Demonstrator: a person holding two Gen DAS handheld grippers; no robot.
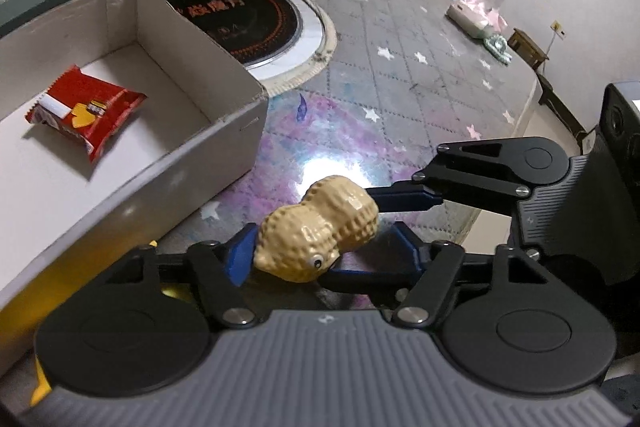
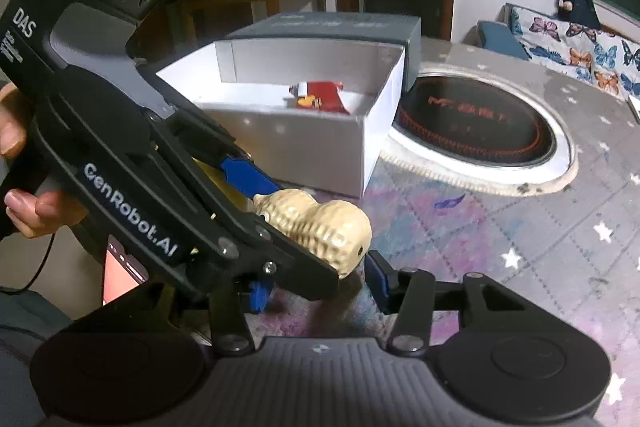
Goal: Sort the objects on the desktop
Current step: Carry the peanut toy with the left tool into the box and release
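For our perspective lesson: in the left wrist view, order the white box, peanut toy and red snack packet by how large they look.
1. white box
2 and 3. peanut toy and red snack packet look alike; the peanut is nearer the camera, so unranked.

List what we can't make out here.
- Right claw grip on peanut toy: right wrist view, left claw covers one finger.
- Yellow item: left wrist view, mostly behind left claw's body.
- Red packet print: both views, too small.

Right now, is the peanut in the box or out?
Out. The peanut sits between the left gripper's fingers, beside the box.
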